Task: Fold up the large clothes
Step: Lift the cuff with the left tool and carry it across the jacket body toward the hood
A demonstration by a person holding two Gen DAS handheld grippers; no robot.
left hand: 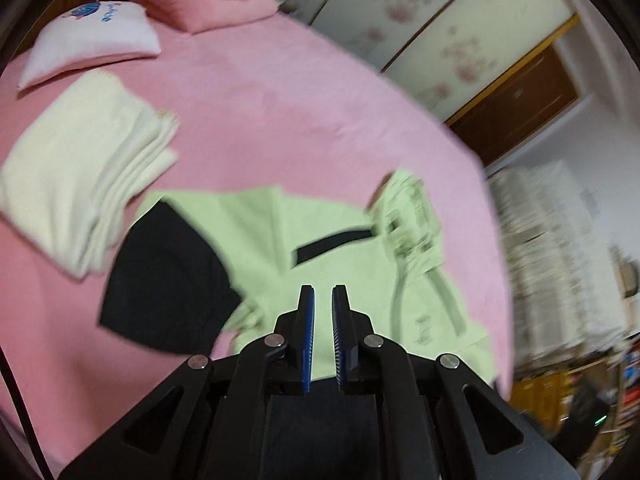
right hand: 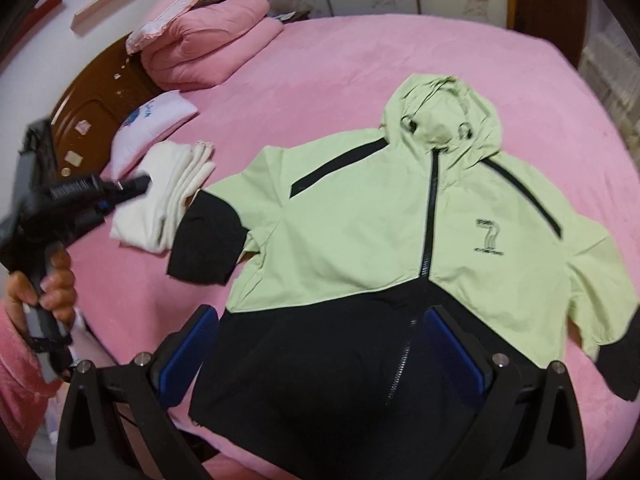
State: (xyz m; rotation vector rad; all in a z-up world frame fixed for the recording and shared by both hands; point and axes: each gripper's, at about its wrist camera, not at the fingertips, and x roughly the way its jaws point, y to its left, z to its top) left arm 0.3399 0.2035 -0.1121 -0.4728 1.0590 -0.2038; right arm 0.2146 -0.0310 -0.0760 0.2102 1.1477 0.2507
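Note:
A light green and black hooded jacket lies front up, zipped, on the pink bed. Its left sleeve ends in a black cuff near the body, and the other sleeve spreads to the right. My right gripper hangs open and wide above the black hem, holding nothing. My left gripper is up in the air over the jacket, jaws almost together with nothing between them. In the right wrist view the left gripper hovers over a folded white garment, held by a hand.
A folded white garment lies just left of the jacket, touching the black cuff. Behind it are a white pillow, a folded pink quilt and a wooden headboard. Flowered wardrobe doors stand beyond the bed.

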